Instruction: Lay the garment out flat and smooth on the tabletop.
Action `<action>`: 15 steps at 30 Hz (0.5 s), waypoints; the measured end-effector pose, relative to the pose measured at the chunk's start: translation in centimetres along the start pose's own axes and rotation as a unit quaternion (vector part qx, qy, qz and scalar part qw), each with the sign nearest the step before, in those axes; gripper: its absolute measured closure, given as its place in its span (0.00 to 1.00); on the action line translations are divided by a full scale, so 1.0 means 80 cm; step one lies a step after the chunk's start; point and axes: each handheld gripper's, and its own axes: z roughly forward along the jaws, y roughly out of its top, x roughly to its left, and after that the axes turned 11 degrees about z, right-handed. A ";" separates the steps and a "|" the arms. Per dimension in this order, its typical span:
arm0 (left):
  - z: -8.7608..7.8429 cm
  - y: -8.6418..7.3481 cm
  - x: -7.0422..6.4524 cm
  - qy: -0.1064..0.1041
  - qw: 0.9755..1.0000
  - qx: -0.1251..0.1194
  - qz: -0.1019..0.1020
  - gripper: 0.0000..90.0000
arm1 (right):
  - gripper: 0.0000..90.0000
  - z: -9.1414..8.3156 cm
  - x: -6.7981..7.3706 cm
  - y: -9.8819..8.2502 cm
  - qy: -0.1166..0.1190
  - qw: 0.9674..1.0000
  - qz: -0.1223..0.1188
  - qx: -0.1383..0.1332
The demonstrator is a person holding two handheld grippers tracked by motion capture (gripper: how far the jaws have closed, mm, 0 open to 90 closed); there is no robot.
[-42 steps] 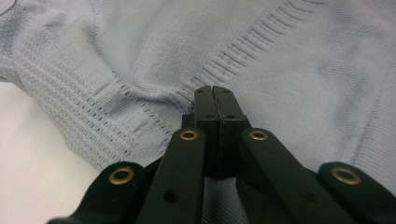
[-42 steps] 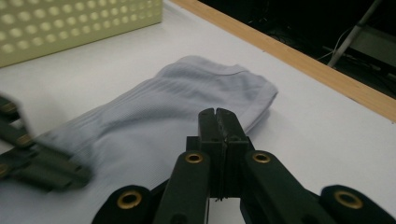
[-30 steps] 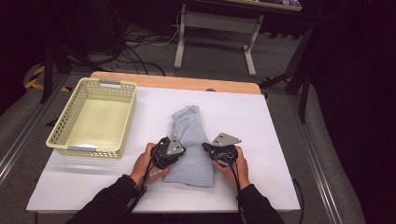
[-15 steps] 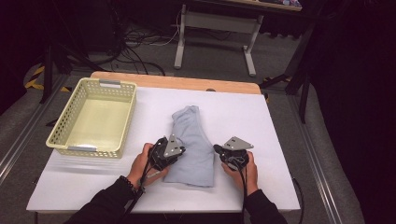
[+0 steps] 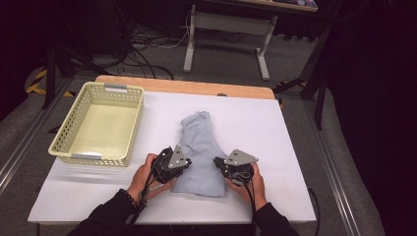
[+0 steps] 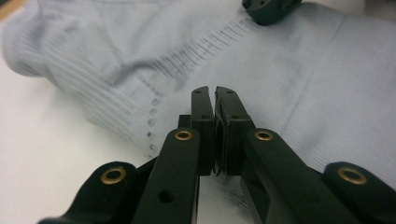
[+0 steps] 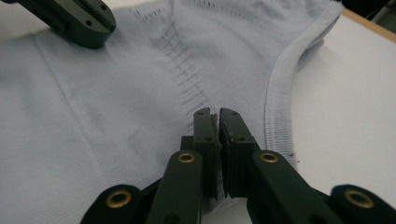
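A pale blue knitted garment (image 5: 199, 147) was seen lying on the white table (image 5: 280, 147), a little right of the middle and toward the near edge. It was laid flat as a narrow strip that ran from near to far. Its ribbed hem was at the near end and its narrower part at the far end. It appeared to have been folded lengthwise already, though the layers could not be counted.

The left gripper (image 5: 188, 162) was held at the garment's left edge and the right gripper (image 5: 217, 162) at its right edge, both low over the near part of the cloth. In the left gripper view, the left gripper's jaws were brought together above the ribbing, and no cloth was caught between them. In the right gripper view, the right gripper's jaws had just been opening and were parted by a slim gap. Nothing was held between them, and the bound edge of the garment lay just to their right.

A pale yellow basket (image 5: 134, 129) stood at the far left of the table, well apart from the garment, and nothing was seen in it.

The work was judged to be partly done: the cloth had been flattened and narrowed, and both grips had been let go. A further fold across its length, and perhaps a move into the basket, seemingly remained.
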 end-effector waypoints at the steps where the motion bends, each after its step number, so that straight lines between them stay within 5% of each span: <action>1: 0.002 -0.001 -0.001 -0.002 1.000 0.001 -0.003 0.97 | 0.95 0.002 -0.001 -0.001 0.000 1.000 0.002 0.003; 9: 0.011 -0.005 -0.007 -0.007 1.000 0.017 -0.004 0.99 | 0.95 0.003 -0.014 -0.010 -0.003 0.999 0.021 0.024; 12: 0.011 -0.007 -0.006 -0.018 1.000 0.014 -0.014 1.00 | 0.98 0.003 -0.020 -0.013 -0.032 0.998 0.016 0.046; 15: 0.000 0.002 -0.018 -0.014 0.999 0.032 0.023 0.99 | 0.98 0.003 -0.030 -0.016 -0.030 0.998 0.035 0.052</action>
